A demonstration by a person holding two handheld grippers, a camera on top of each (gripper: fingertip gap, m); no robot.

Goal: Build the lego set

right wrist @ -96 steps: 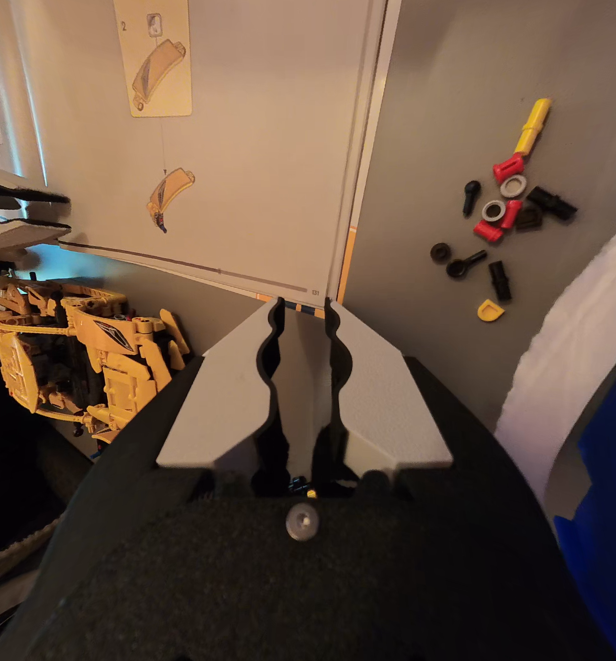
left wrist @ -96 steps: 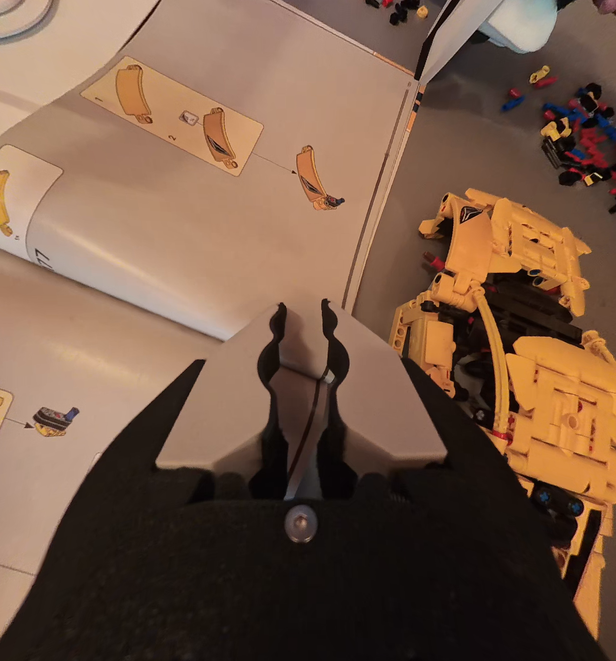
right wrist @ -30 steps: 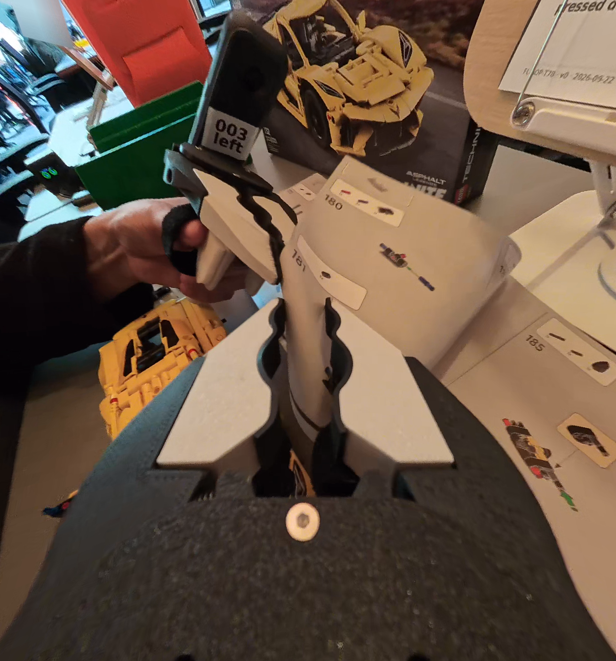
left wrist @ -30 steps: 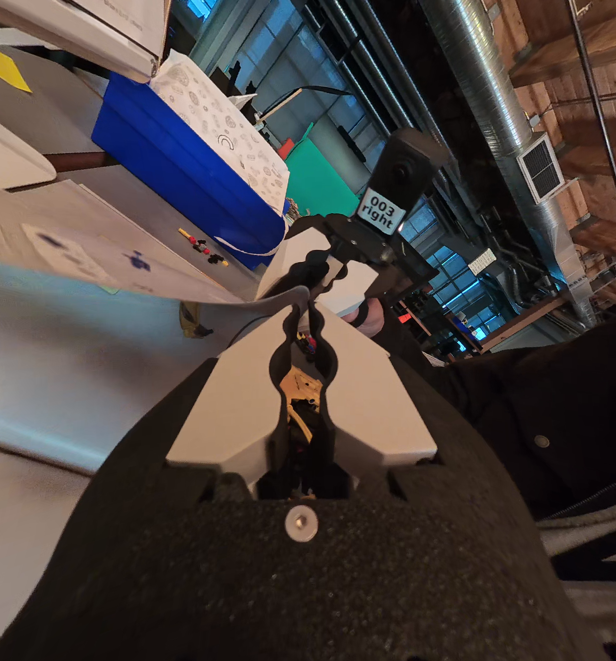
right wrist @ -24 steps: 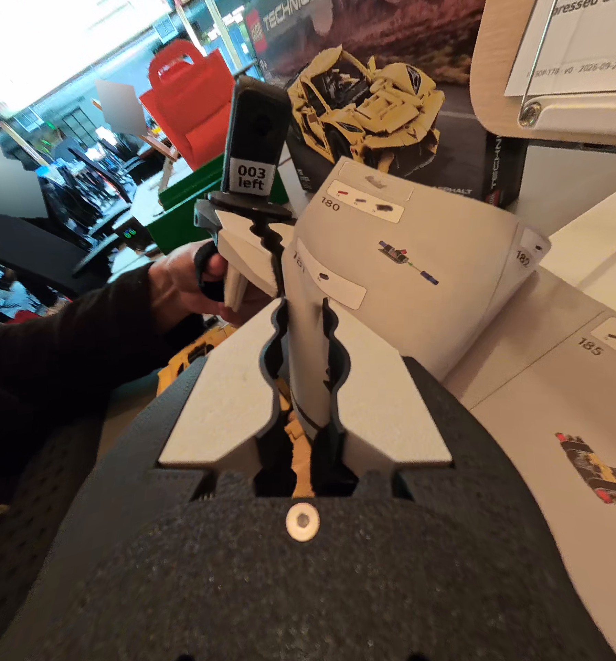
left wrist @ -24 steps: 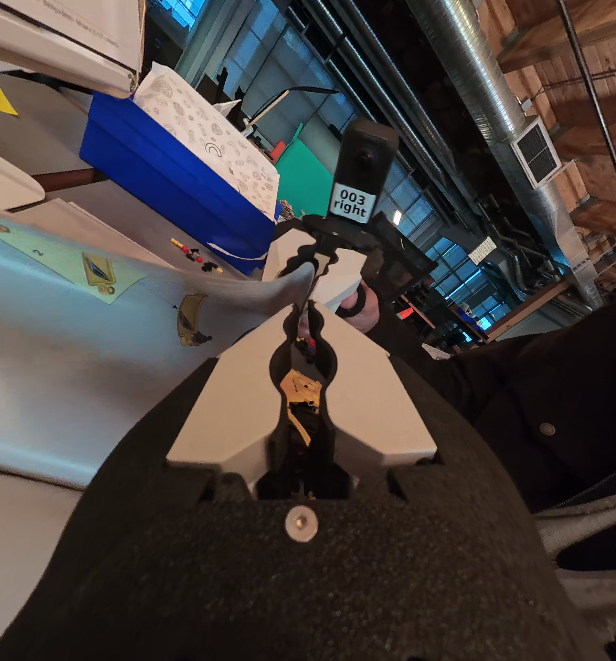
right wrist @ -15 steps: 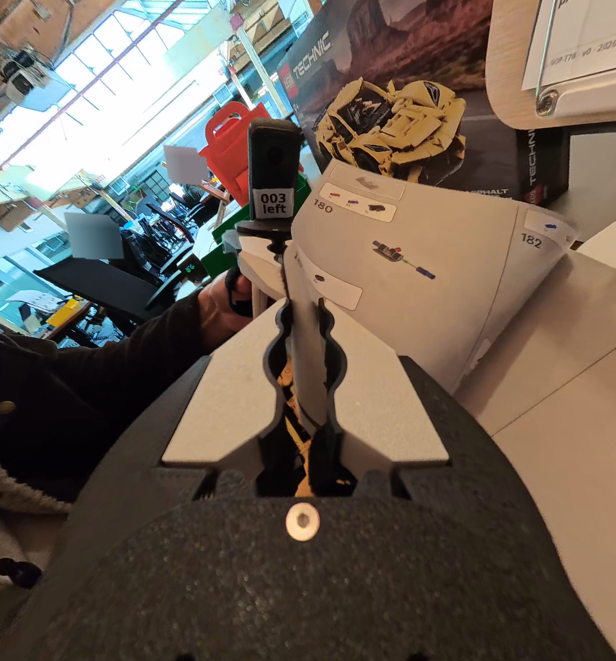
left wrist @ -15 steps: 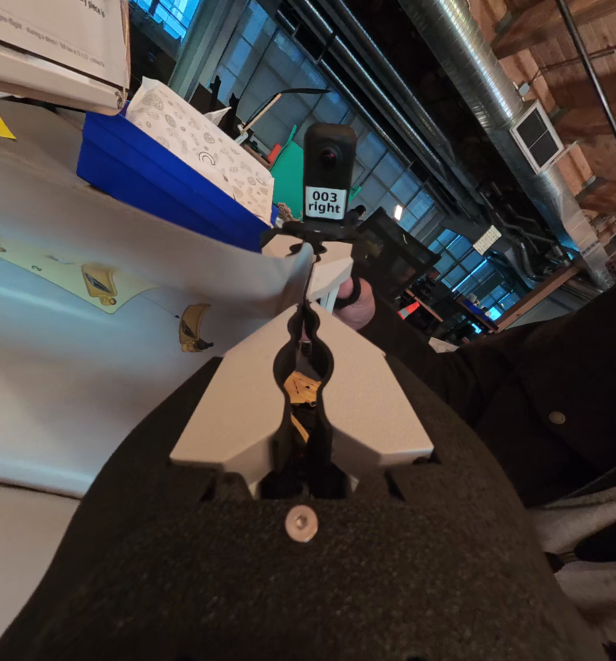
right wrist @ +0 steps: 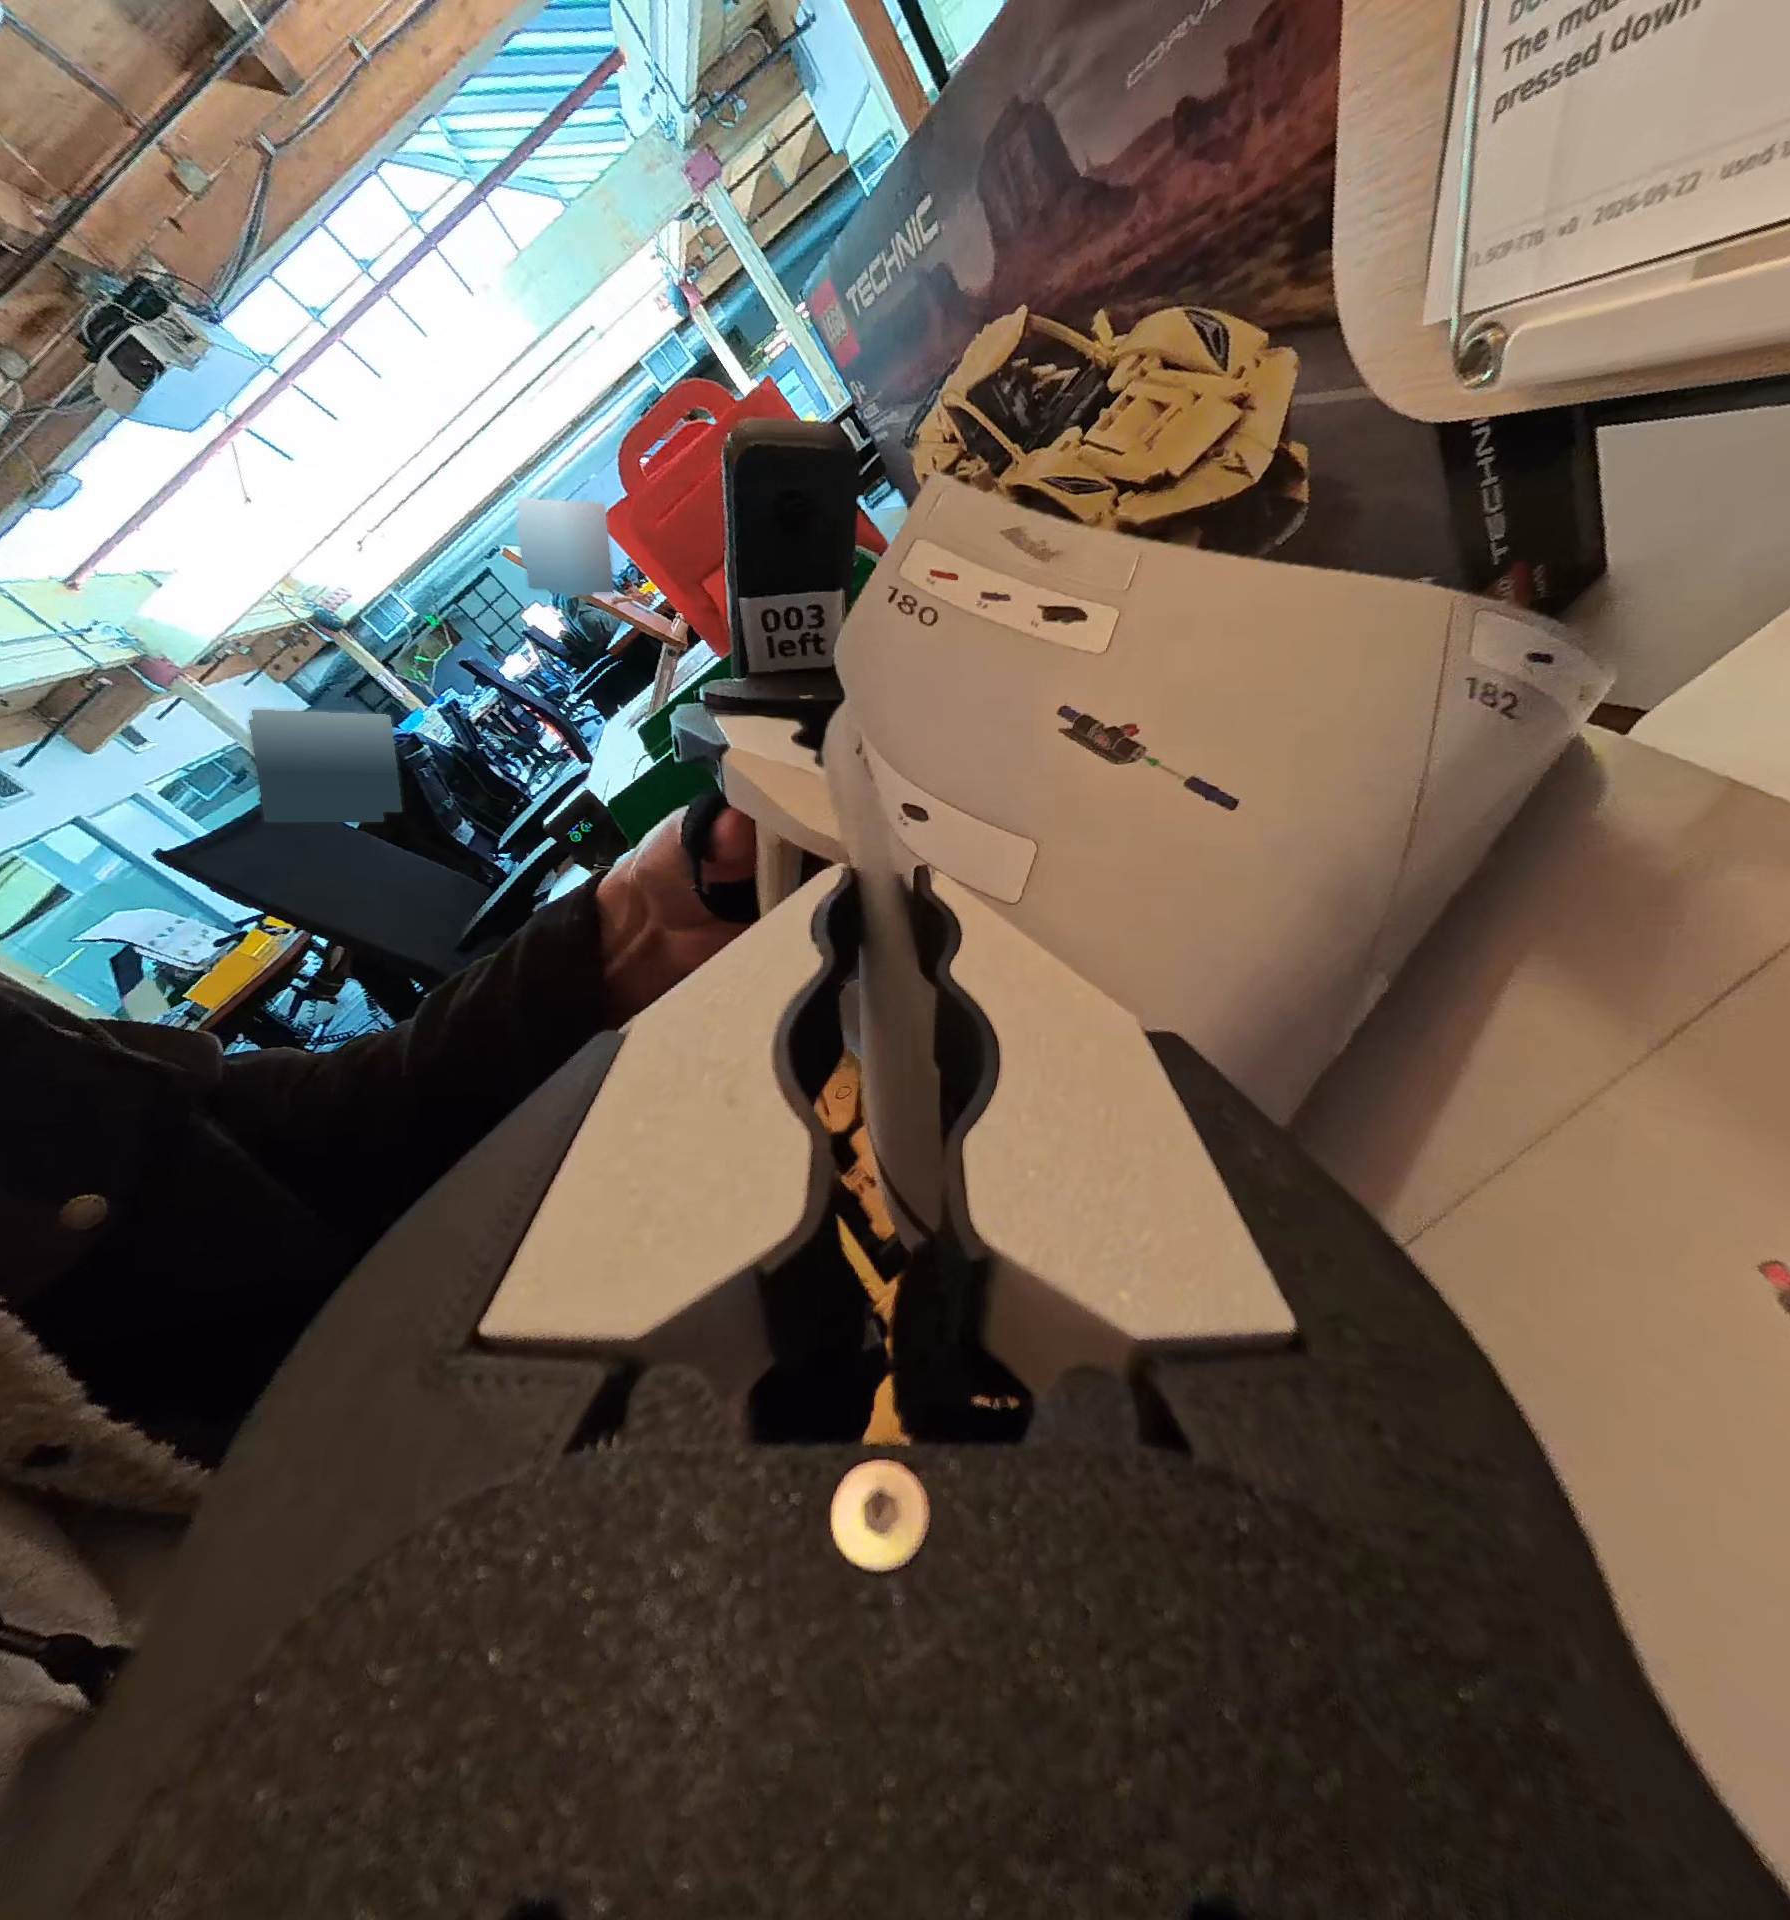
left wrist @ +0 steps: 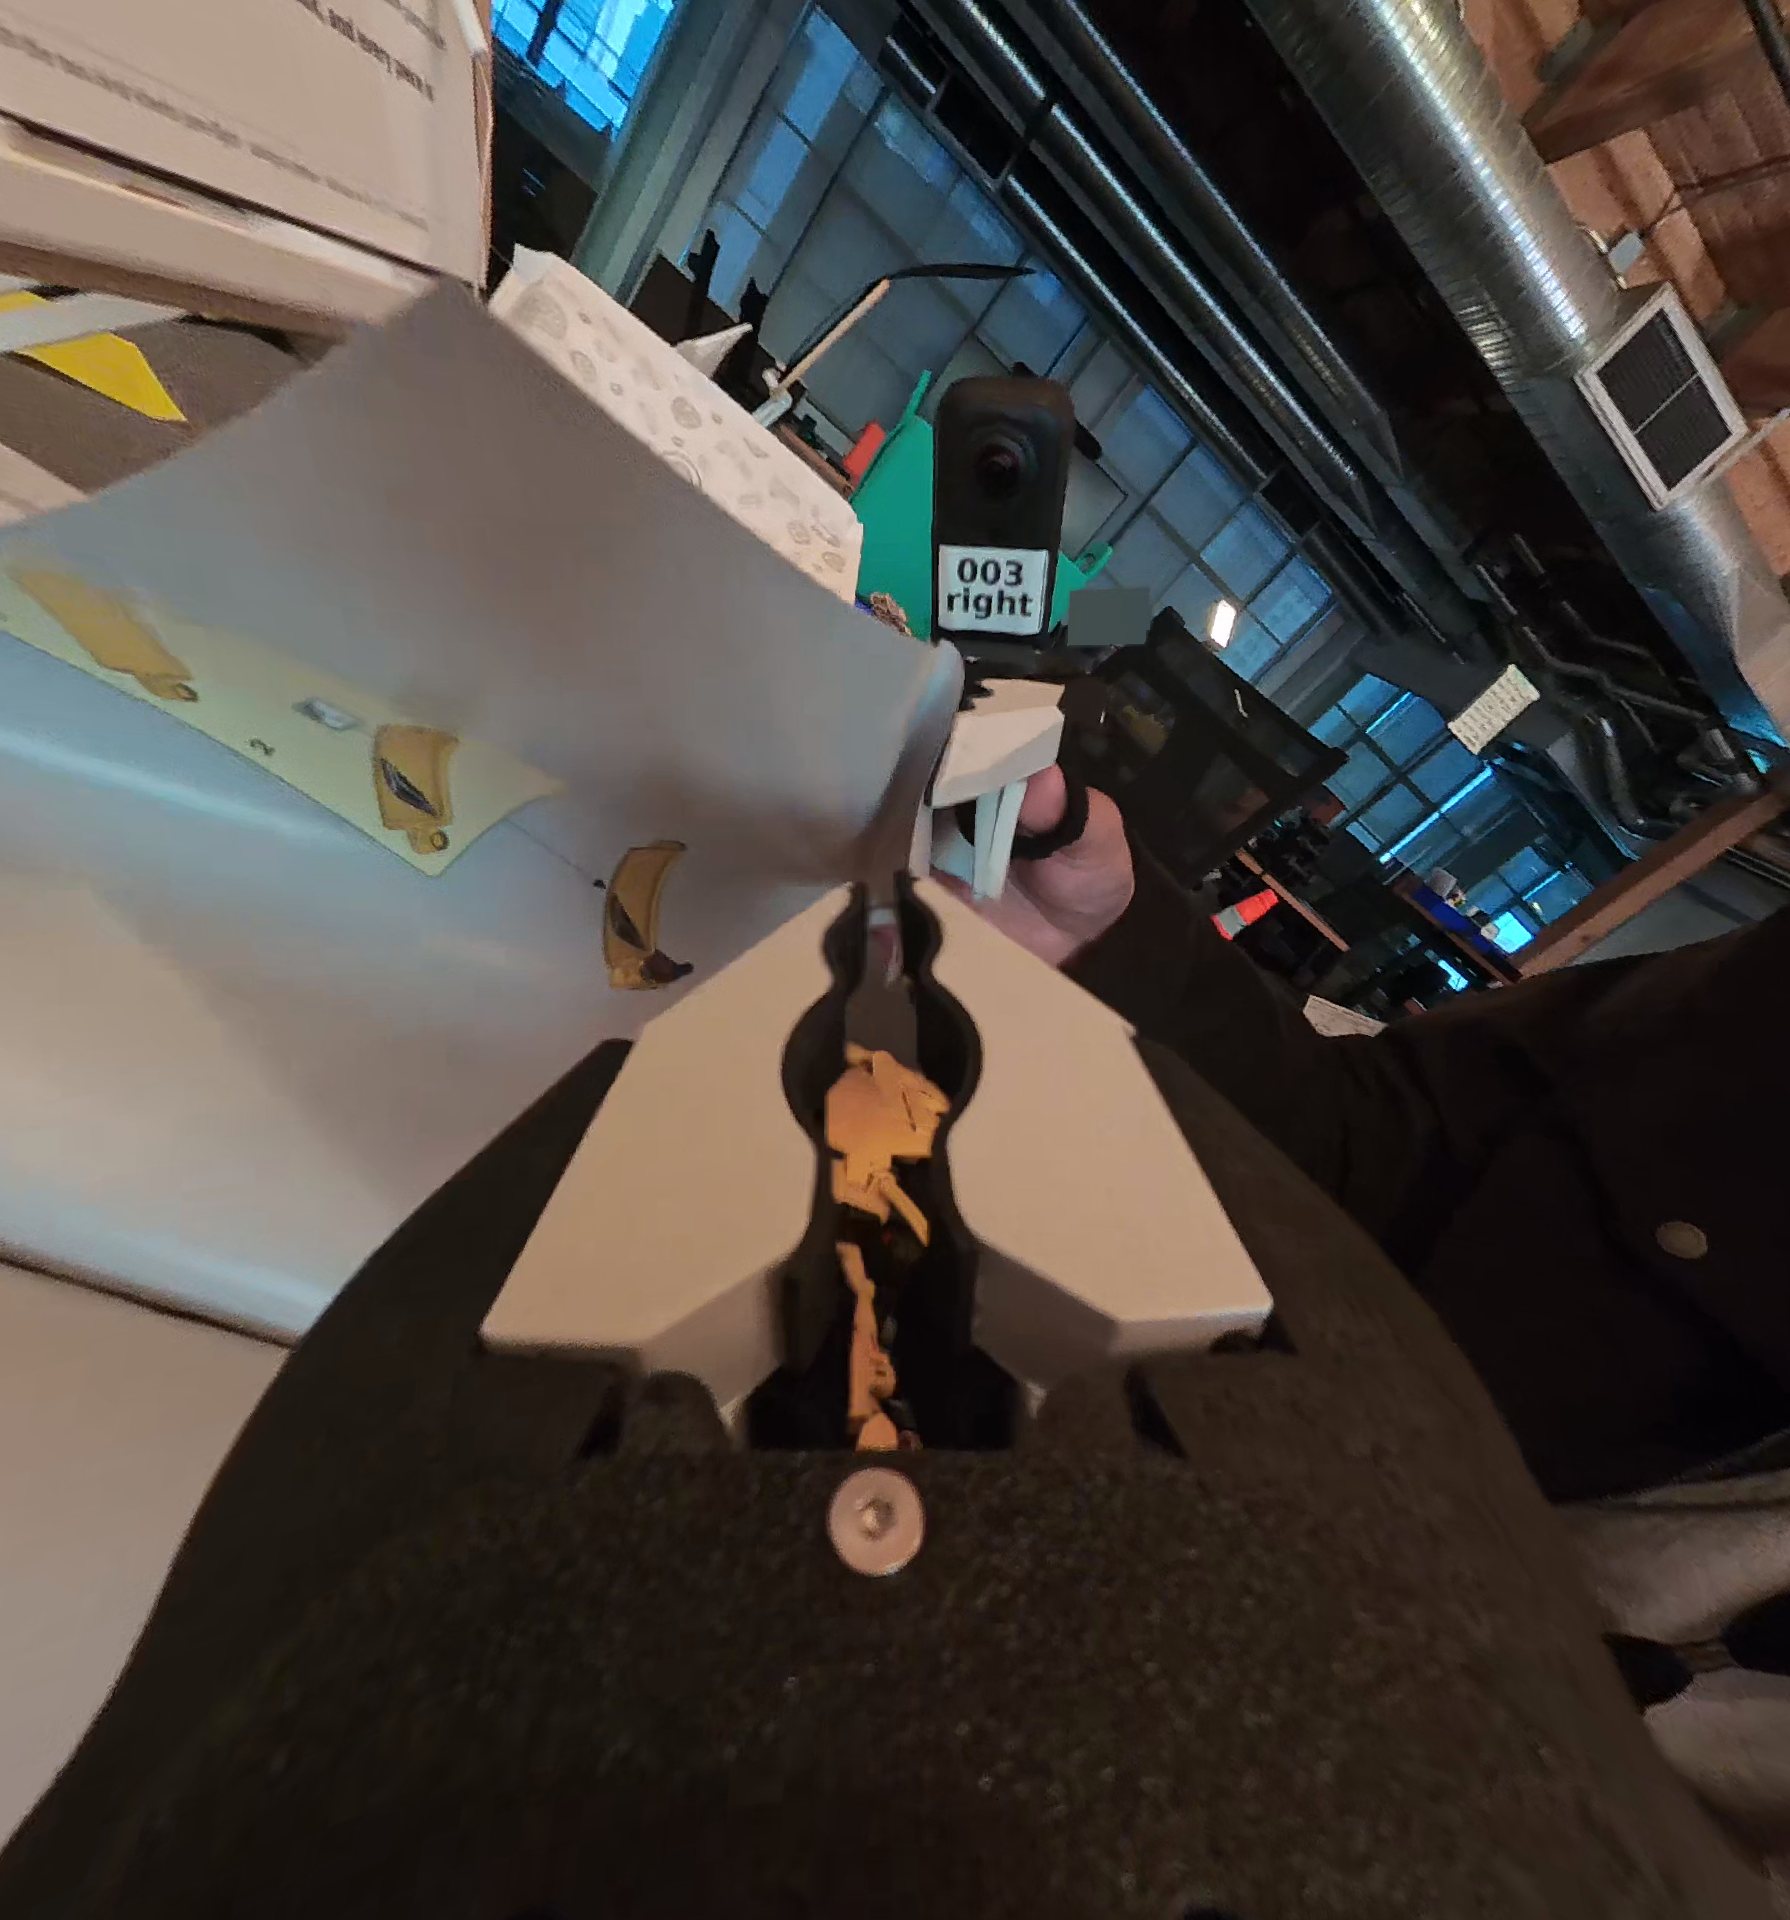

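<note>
Right now both tools are working the instruction booklet rather than the bricks. The left tool [left wrist: 875, 899] is pinching the lifted page [left wrist: 475, 623] at its outer corner, its two fingers closed down to a sliver with the paper edge caught between the tips. The right tool [right wrist: 883, 888] is gripping the same page a little further along, the sheet running down the channel between its fingers; its far-off body is showing in the left wrist view, held in the person's hand [left wrist: 1067, 883] at the page's curled edge.

Holding the sheet at two places is probably meant to keep the thin paper from buckling or tearing while it arcs over the open booklet [right wrist: 1649, 1039] lying on the desk [left wrist: 60, 1455]. The page is standing up in a curve, printed steps facing the right tool's camera.

As for the build itself, the yellow lego car [left wrist: 886, 1122] is sitting below, glimpsed only through the slot between each tool's fingers, so its exact state cannot be judged. Behind the page the set's box [right wrist: 1130, 343] is standing upright at the back of the desk. Judging by this, the step in hand is turning to another page before any more pieces go on.
</note>
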